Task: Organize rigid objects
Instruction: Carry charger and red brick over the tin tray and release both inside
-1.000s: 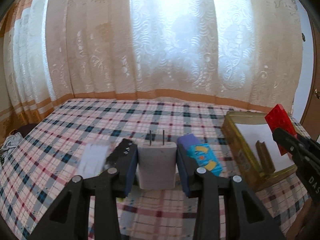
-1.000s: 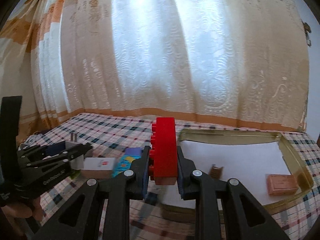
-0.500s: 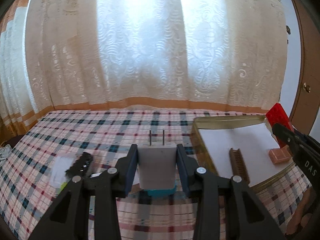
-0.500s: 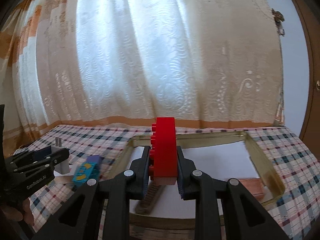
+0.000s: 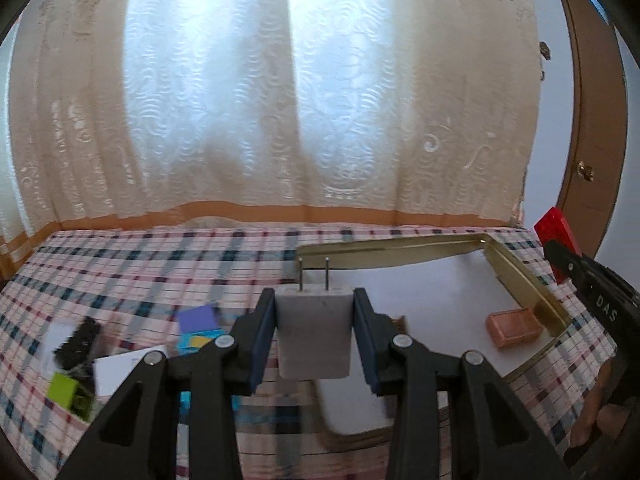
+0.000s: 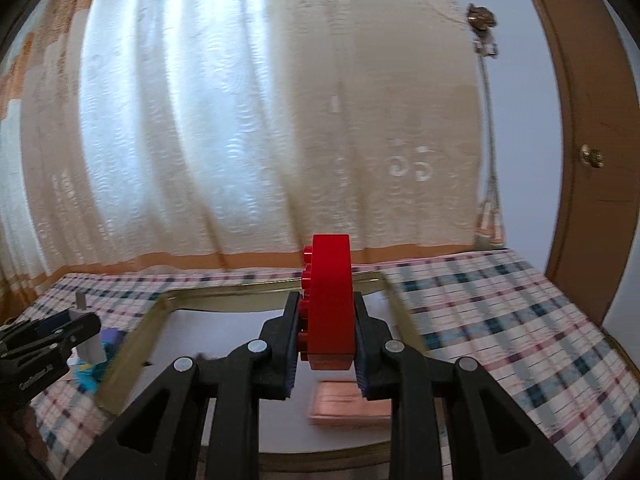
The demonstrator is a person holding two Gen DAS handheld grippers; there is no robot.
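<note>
while you carried both things sideways, the gold tray (image 5: 524, 276) slid in under your grippers. your left gripper (image 5: 314, 344) pinches the white plug (image 5: 313, 336), now over the tray's near corner. your right gripper (image 6: 327, 340) pinches the red block (image 6: 330, 300) above the tray, maybe right over the pink box (image 6: 348, 404). both look ready to set down.

The left tongs (image 5: 315, 330) point forward and slightly down, their blue-padded fingers (image 5: 265, 328) clamped on the flat sides of a white plug adapter (image 5: 314, 334) whose prongs aim at 12 o'clock. The right tongs (image 6: 327, 334) pinch a red brick (image 6: 330, 300) held on edge, studs toward 9 o'clock. A hand (image 5: 600, 416) shows at 4 o'clock in the left view
</note>
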